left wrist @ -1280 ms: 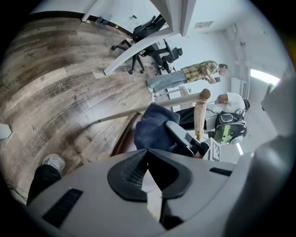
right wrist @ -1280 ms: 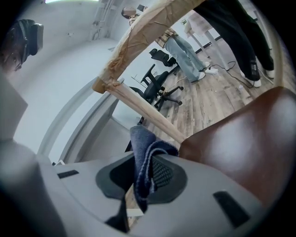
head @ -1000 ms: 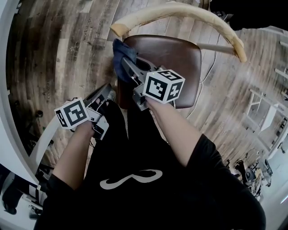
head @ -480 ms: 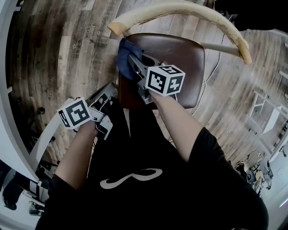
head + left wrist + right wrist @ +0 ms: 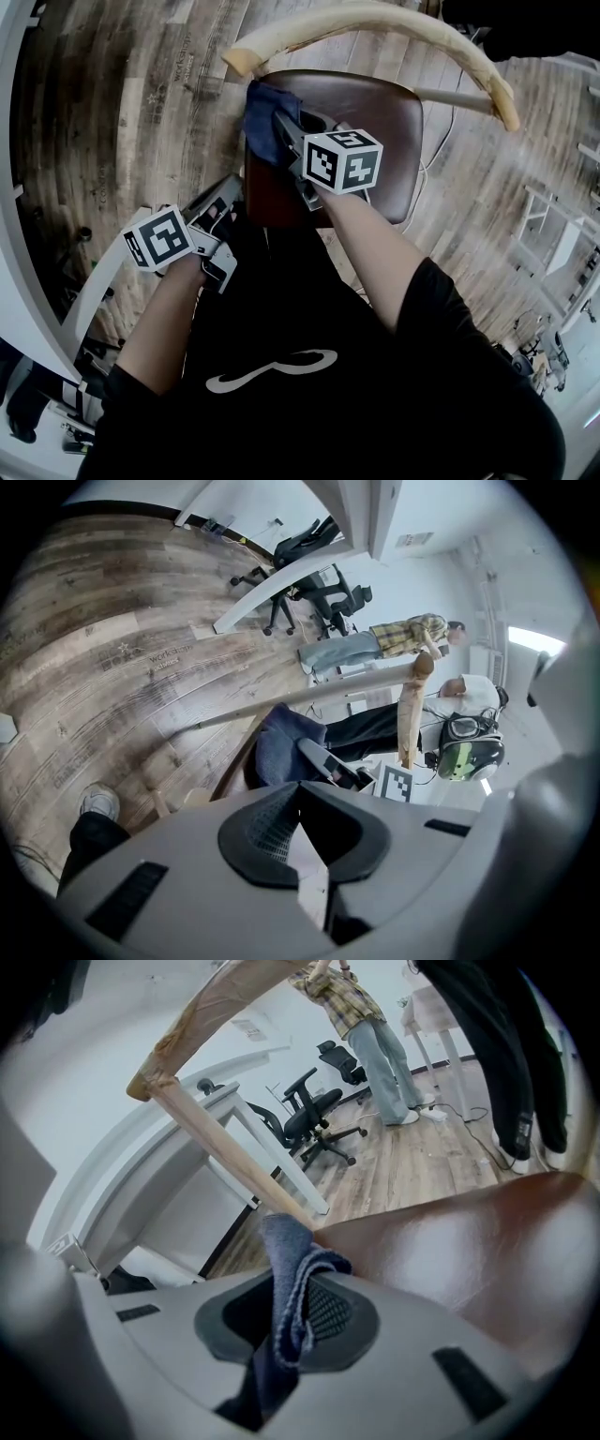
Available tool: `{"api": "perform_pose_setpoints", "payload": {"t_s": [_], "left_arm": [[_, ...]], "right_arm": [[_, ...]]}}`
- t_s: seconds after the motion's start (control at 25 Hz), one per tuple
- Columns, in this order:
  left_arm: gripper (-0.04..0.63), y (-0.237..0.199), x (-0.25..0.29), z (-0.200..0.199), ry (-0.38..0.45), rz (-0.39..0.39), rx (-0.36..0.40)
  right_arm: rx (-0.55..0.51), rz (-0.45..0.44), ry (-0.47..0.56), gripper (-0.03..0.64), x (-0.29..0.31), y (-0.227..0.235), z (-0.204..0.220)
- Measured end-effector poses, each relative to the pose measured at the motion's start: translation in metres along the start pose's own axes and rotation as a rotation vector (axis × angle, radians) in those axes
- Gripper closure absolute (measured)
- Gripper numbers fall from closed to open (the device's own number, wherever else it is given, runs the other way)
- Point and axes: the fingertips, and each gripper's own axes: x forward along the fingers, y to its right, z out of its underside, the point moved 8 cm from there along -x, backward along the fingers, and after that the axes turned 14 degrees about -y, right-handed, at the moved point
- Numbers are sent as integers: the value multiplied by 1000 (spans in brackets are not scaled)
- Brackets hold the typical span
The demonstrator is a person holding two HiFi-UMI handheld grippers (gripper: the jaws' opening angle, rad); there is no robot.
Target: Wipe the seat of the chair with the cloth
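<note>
The chair's brown leather seat (image 5: 375, 117) lies under a pale curved wooden backrest (image 5: 375, 21). A dark blue cloth (image 5: 265, 120) rests on the seat's left edge near the back corner, with my right gripper (image 5: 286, 129) shut on it. In the right gripper view the cloth (image 5: 289, 1274) stands folded between the jaws, just above the glossy seat (image 5: 469, 1241). My left gripper (image 5: 222, 199) hangs off the seat's left front, over the floor, jaws shut on nothing. The left gripper view shows its pads (image 5: 267, 822) touching, with the cloth (image 5: 281, 747) beyond.
A wooden spindle (image 5: 234, 1162) joins the backrest (image 5: 225, 997) close to the cloth. A cable (image 5: 439, 122) runs over the plank floor right of the chair. Office chairs (image 5: 314, 1110), a white desk (image 5: 246, 1101) and a standing person (image 5: 375, 1035) are farther off.
My right gripper has slid the cloth a little farther along the seat's left edge toward the backrest. The left gripper has barely moved.
</note>
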Motion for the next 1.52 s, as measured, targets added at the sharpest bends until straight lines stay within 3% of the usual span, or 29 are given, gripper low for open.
{"api": "perform_pose_setpoints", "payload": {"t_s": [0.8, 1.52], "left_arm": [[583, -1, 12, 0, -29, 2, -5], [583, 14, 37, 5, -89, -12, 39]], "right_arm": [[-1, 164, 23, 563, -28, 46, 4], [54, 338, 60, 563, -95, 119, 23]]}}
